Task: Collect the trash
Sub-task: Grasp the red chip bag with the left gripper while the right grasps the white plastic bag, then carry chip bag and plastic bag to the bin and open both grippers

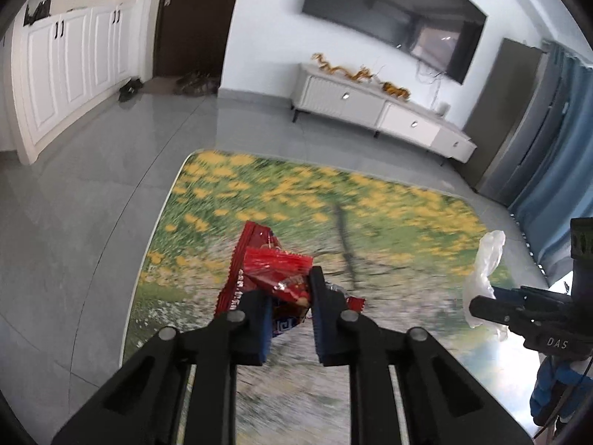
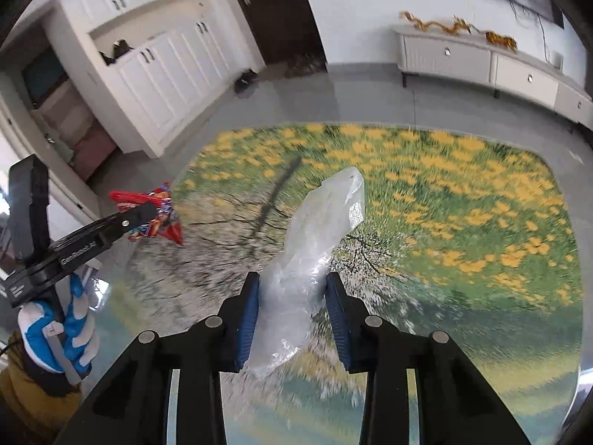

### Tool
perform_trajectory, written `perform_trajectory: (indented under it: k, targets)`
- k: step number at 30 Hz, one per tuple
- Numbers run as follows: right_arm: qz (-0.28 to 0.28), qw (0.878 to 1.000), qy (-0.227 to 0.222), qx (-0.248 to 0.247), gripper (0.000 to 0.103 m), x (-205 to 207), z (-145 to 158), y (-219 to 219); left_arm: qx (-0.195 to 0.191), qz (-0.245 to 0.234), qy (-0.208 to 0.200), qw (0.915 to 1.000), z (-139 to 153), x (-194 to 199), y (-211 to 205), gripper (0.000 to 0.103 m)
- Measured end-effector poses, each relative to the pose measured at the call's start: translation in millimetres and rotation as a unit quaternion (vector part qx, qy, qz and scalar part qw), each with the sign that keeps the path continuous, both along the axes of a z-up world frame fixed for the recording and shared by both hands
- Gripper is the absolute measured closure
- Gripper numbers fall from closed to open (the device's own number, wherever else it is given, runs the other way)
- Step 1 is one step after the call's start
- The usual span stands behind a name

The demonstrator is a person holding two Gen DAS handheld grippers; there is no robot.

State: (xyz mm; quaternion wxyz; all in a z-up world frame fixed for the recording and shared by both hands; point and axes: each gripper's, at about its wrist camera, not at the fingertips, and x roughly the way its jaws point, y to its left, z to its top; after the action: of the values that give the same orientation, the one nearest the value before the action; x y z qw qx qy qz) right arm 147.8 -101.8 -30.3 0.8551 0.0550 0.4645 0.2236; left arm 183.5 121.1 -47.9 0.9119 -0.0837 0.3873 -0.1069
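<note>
Red, crinkled snack wrappers (image 1: 272, 278) are clamped between the two blue-padded fingers of the left gripper (image 1: 287, 309), held up above a rug (image 1: 389, 200) printed with yellow flowers on green. Seen from the right wrist camera, the same wrappers (image 2: 152, 215) are found at the far left, pinched at the tip of the left gripper (image 2: 142, 215), whose handle is grasped by a hand in a blue and white glove (image 2: 61, 337).

Clear, crumpled plastic film (image 2: 315, 256) is gripped between the fingers of the right gripper (image 2: 292, 313), standing up and away from the camera over the rug (image 2: 481, 204). In the left wrist view the film (image 1: 485, 270) is seen at the right edge, caught at the tip of the right gripper (image 1: 478, 306).

Beyond the rug, grey floor tiles (image 1: 92, 193) are laid. A white TV console (image 1: 385, 111) is set against the far wall beneath a wall-mounted screen (image 1: 389, 11), and white cabinets (image 1: 74, 70) are ranged along the left.
</note>
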Motion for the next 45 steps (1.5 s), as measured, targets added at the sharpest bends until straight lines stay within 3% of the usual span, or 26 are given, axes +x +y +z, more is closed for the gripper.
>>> perform_trajectory:
  k: [9, 15, 19, 25, 32, 36, 45]
  targets:
    - [-0.006, 0.998, -0.058, 0.033, 0.07, -73.7, 52.5, -70.0, -0.012, -0.047, -0.036, 0.9982, 49.7, -51.3, -59.5, 0.088]
    - [-0.066, 0.994, -0.076, 0.033, 0.07, -120.2, 63.1, -158.9, -0.016, -0.124, -0.033, 0.9916, 66.1, -74.3, -140.4, 0.088]
    - [-0.128, 0.988, -0.079, 0.025, 0.07, -146.2, 57.7, -226.4, -0.016, -0.183, -0.02, 0.9829, 66.7, -81.9, -208.9, 0.088]
    - [-0.208, 0.976, -0.069, 0.009, 0.069, -173.3, 34.6, -309.0, -0.008, -0.261, 0.007, 0.9654, 51.5, -88.2, -315.1, 0.088]
    - [-0.275, 0.961, -0.018, 0.007, 0.069, -171.4, -25.5, -381.2, 0.009, -0.328, 0.047, 0.9436, 15.1, -84.5, -439.1, 0.088]
    - [-0.297, 0.955, 0.012, 0.014, 0.069, -161.2, -56.1, -407.2, 0.027, -0.338, 0.057, 0.9389, -8.2, -79.8, -483.5, 0.088]
    - [-0.315, 0.947, 0.056, 0.032, 0.069, -152.8, -108.5, -440.5, 0.076, -0.343, 0.055, 0.9346, -40.9, -77.9, -530.9, 0.088]
